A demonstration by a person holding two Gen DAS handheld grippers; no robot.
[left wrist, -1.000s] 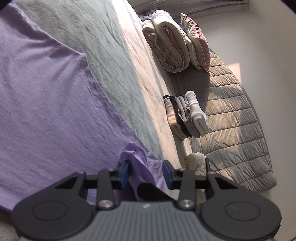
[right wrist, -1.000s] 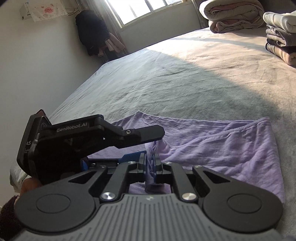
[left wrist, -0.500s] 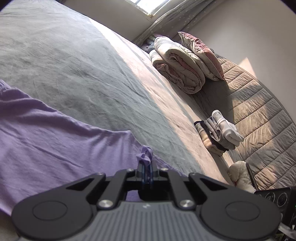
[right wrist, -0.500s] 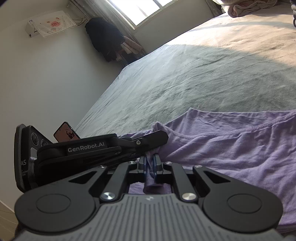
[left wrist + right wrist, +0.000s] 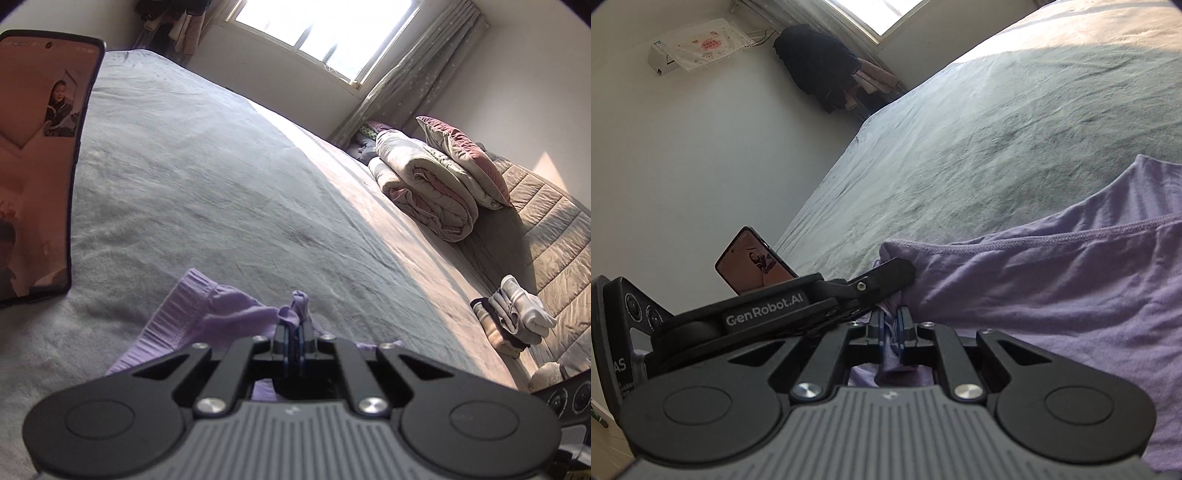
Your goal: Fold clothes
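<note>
Both tools grip the lilac garment (image 5: 1052,295) where it lies on the grey bed (image 5: 221,192): the left gripper (image 5: 294,332) is pinched tight on a bunched, ribbed-hem corner, and the right gripper (image 5: 891,328) is clamped on a fold. Beyond them the soft, wrinkled cloth spreads flat across the bed, showing 1 stitched hem.

- Left gripper (image 5: 294,334): black two-finger tongs, blue pads pinched tight on a bunched tuft of the soft purple knit garment (image 5: 207,314).
- Garment's ribbed hem spreads left of the tongs over the grey bed sheet (image 5: 221,192).
- Lit phone screen (image 5: 37,158) stands far left.
- Rolled beige quilt (image 5: 424,188) and stack of folded clothes (image 5: 513,314) lie right, well apart.
</note>
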